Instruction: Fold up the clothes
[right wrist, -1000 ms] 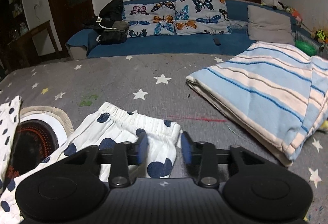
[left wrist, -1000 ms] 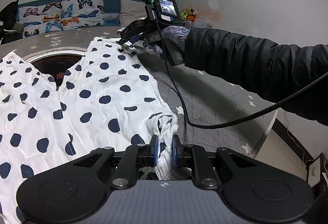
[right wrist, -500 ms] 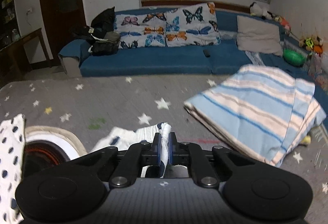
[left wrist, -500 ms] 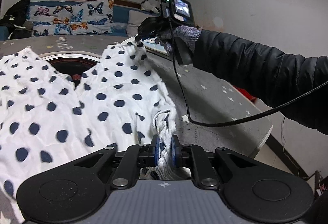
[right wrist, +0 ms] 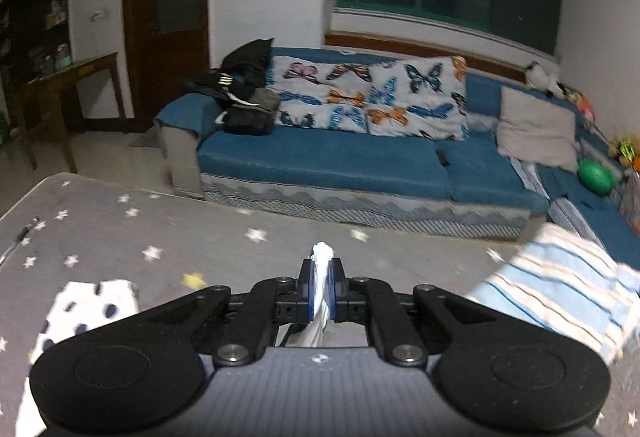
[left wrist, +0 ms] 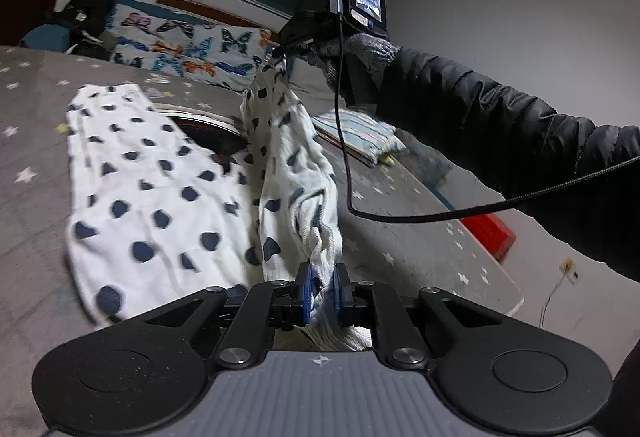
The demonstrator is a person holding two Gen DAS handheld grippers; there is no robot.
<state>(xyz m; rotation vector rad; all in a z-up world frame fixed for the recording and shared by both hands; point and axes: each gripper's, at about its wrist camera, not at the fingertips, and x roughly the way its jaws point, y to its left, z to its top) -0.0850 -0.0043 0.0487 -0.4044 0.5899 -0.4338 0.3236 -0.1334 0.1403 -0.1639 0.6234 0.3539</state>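
Left wrist view: your left gripper pinches one end of the polka-dot trousers, and your right gripper clamps the other end, raised above the star-patterned table. One trouser leg lies flat on that table, the gripped leg strung between your grippers.

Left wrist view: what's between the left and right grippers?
In the left wrist view, one lifted leg of the polka-dot pants stretches from left gripper to right gripper.

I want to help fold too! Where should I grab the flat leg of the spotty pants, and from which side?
Probably take the flat leg of the polka-dot pants at its far hem, coming from the open left side. That leg lies spread on the grey star cloth. The left gripper and right gripper already pinch the raised leg.
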